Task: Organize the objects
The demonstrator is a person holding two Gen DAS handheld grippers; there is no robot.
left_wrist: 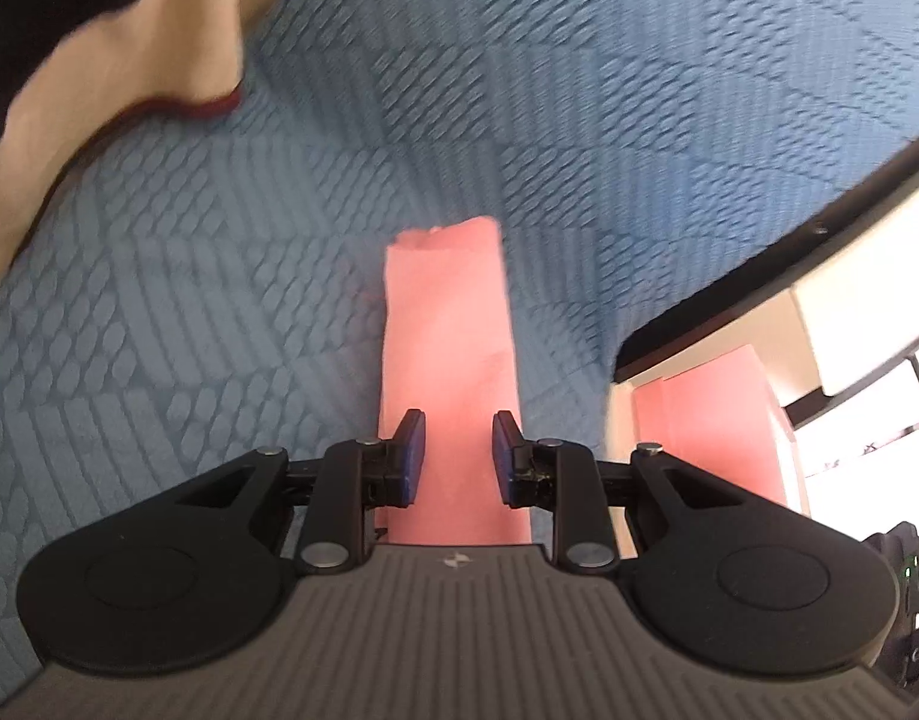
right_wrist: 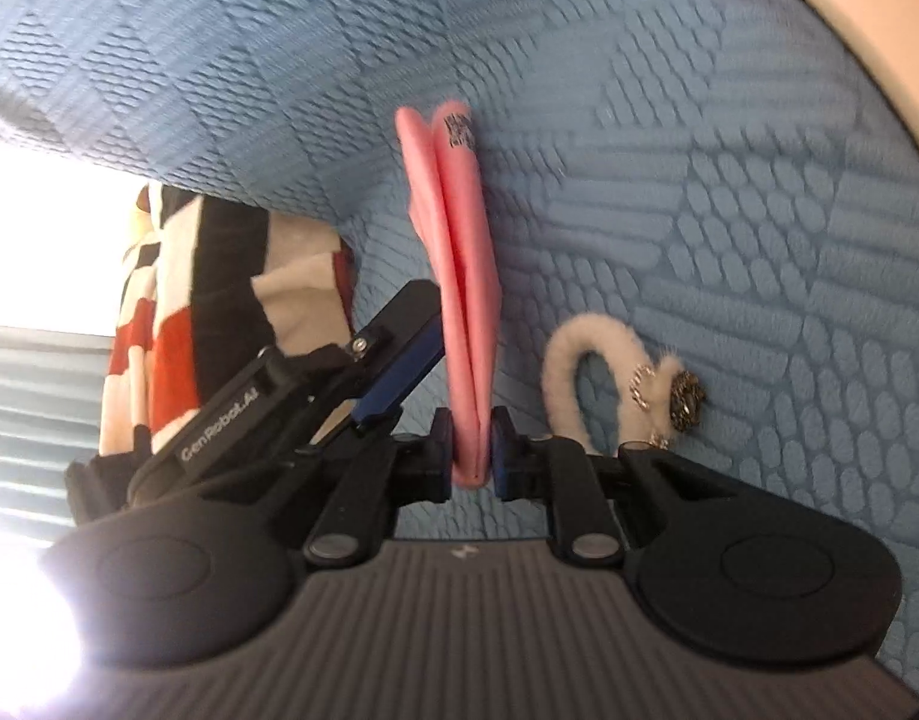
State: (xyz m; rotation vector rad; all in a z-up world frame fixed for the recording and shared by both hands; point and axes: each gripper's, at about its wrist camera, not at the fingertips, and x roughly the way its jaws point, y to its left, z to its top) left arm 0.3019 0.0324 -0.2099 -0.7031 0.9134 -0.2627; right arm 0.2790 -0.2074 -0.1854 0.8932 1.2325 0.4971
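A folded pink cloth (left_wrist: 450,360) lies stretched over the blue quilted bed cover (left_wrist: 219,300). My left gripper (left_wrist: 457,456) is open, its blue pads to either side of the cloth's near end. In the right wrist view my right gripper (right_wrist: 472,456) is shut on the edge of the pink cloth (right_wrist: 465,252), which stands on edge in the jaws. The left gripper's finger (right_wrist: 399,354) shows beside the cloth there.
A white furry hairband with a metal ornament (right_wrist: 615,378) lies on the blue cover (right_wrist: 759,240) to the right. A black, white and red checked garment (right_wrist: 207,312) hangs at the left. A cream cloth with dark red trim (left_wrist: 129,72) and a second pink piece (left_wrist: 711,420) border the bed.
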